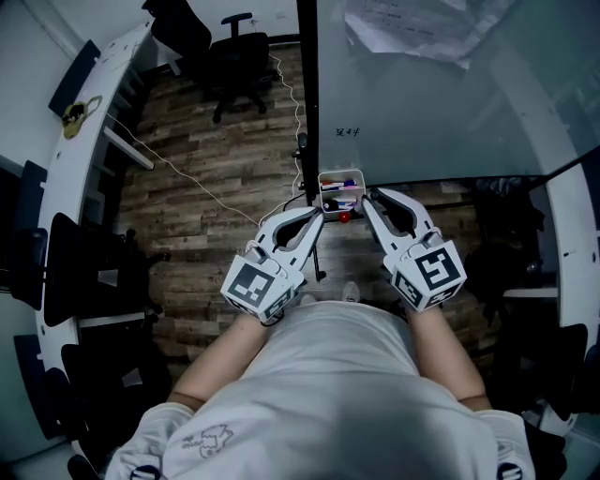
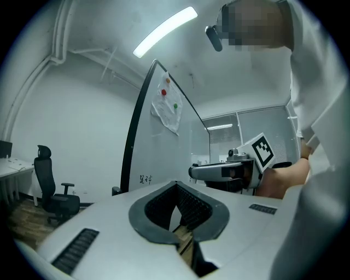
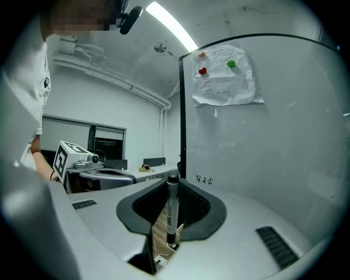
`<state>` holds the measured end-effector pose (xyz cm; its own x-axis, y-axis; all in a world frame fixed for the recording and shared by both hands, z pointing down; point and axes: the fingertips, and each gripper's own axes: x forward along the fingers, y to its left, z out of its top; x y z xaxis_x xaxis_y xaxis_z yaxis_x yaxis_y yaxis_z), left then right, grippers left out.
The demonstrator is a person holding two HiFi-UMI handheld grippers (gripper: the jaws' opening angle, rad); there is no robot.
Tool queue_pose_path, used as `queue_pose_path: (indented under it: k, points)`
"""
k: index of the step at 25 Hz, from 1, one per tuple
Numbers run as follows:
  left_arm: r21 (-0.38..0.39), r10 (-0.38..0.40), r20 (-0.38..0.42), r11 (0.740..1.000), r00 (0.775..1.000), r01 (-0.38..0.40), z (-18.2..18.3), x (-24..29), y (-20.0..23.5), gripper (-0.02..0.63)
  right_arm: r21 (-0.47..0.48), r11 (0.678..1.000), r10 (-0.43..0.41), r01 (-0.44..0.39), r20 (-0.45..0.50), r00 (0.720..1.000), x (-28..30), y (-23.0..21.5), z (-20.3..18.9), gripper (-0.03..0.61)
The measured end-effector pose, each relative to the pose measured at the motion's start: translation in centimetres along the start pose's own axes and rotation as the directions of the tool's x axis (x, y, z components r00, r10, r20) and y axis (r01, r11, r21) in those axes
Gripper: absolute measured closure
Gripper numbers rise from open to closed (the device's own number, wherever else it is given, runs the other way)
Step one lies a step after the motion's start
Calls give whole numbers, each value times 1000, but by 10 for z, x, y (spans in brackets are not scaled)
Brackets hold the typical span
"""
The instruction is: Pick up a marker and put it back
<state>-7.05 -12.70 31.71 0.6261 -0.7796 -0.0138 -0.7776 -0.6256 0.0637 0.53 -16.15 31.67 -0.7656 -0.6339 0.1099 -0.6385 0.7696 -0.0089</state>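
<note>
In the right gripper view a black-capped marker [image 3: 173, 210] stands upright between the jaws of my right gripper [image 3: 174, 221], which is shut on it. Its lower end hangs just above the white marker holder [image 3: 168, 247]. In the head view that holder [image 1: 339, 190] is fixed at the whiteboard's lower edge and holds several markers. The right gripper [image 1: 372, 198] points at it from the right, and the left gripper [image 1: 318, 214] from the left. The left gripper [image 2: 183, 219] is shut with nothing in it.
The whiteboard [image 1: 441, 94] fills the upper right, with a paper sheet [image 1: 422, 28] pinned to it and small writing [image 1: 348, 133] near its frame. Office chairs [image 1: 234, 56] stand behind on the wooden floor. A white cable [image 1: 187, 173] crosses the floor. A curved white desk [image 1: 75, 141] lies left.
</note>
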Motion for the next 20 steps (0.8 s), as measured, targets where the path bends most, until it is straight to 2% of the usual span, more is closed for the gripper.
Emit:
queue_pose_path:
  k: [7,11,20]
  points:
    - [-36,-30,10,999,1000,30,-2,-25,7,609,7,998,-61,61,3,998,-4,14,1,505]
    - [-30,-48,0,998,999,48,-7,-38,10,609,4,997,-83,83,7,996,-4,22,1,505]
    - [-52,-57,-11,997,998,57,-19,-39,19,609,44,995,-84,84,-9,996,5,18,-11,506]
